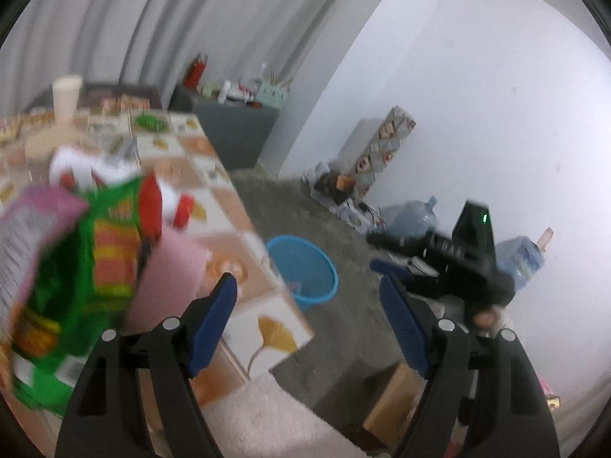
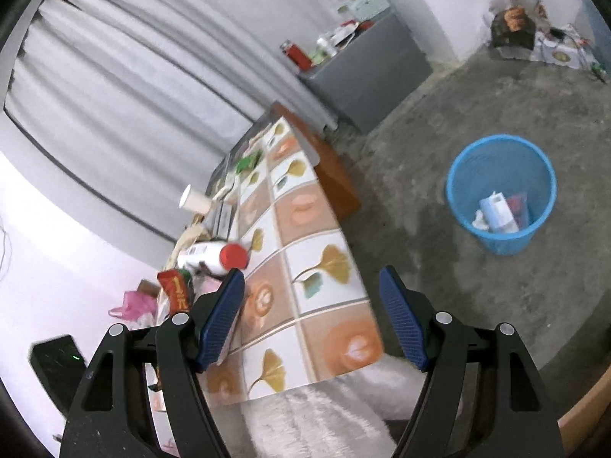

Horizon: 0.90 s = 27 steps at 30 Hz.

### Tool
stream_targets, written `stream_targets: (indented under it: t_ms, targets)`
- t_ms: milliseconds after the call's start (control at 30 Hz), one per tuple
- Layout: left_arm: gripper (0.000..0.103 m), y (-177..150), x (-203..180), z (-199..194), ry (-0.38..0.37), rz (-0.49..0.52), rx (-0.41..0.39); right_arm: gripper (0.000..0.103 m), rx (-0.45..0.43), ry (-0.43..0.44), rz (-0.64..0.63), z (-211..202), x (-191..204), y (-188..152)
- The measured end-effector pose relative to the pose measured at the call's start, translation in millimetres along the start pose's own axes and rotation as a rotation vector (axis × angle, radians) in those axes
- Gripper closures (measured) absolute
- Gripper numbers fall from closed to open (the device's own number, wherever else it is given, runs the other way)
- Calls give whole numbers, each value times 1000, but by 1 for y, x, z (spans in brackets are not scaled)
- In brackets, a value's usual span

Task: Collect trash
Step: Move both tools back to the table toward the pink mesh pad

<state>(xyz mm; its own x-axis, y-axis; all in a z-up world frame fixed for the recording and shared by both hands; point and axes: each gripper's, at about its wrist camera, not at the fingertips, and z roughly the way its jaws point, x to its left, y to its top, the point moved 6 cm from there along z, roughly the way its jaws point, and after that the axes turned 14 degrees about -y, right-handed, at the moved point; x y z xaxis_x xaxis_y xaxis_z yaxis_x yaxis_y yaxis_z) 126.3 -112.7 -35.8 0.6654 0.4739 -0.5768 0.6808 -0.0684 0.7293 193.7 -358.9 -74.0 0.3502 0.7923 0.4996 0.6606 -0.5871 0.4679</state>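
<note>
A grey concrete floor (image 2: pixel 439 286) runs under a long table (image 2: pixel 305 263) covered in a tiled cloth printed with ginkgo leaves, set before pale pleated curtains (image 2: pixel 114 76); a grey cabinet (image 2: pixel 382 68) loaded with small items stands against the far wall. The blue mesh bin (image 2: pixel 501 192) sits on the floor well apart from the table's long edge, and already holds a white carton and some wrappers; in the left wrist view the same bin (image 1: pixel 303 271) shows just past the table's edge. The trash lies along the far side of the table: a white bottle with a red cap (image 2: pixel 214 255) on its side, a red snack packet (image 2: pixel 175 290) near it, a paper cup (image 2: pixel 194 199) further along. The left gripper (image 1: pixel 309 328) hangs over the table's corner with its blue fingers (image 1: pixel 214 324) spread wide and nothing between them; a blurred green wrapper (image 1: pixel 80 267) fills the view to its left. The right gripper (image 2: pixel 311 316) likewise stands spread apart and empty, above the near end of the table.
</note>
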Motion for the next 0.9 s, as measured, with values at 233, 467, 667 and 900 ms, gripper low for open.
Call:
stream_targets:
  t_ms: [233,467,667,900]
  targets:
    - [28,-11,57,-20,65,-167,-40,33,23,-16,-46,-2,22,-16]
    - [28,-3,102,-70,190,-224,-161,33,63,-22,-71,9,34,-23]
    - [28,-3,135,-103,352,-232,-225,33,85,-9,-89,16,46,-28]
    - [28,6,114,-114,286,-124,-266,33,142,34,-104,30,65,-39]
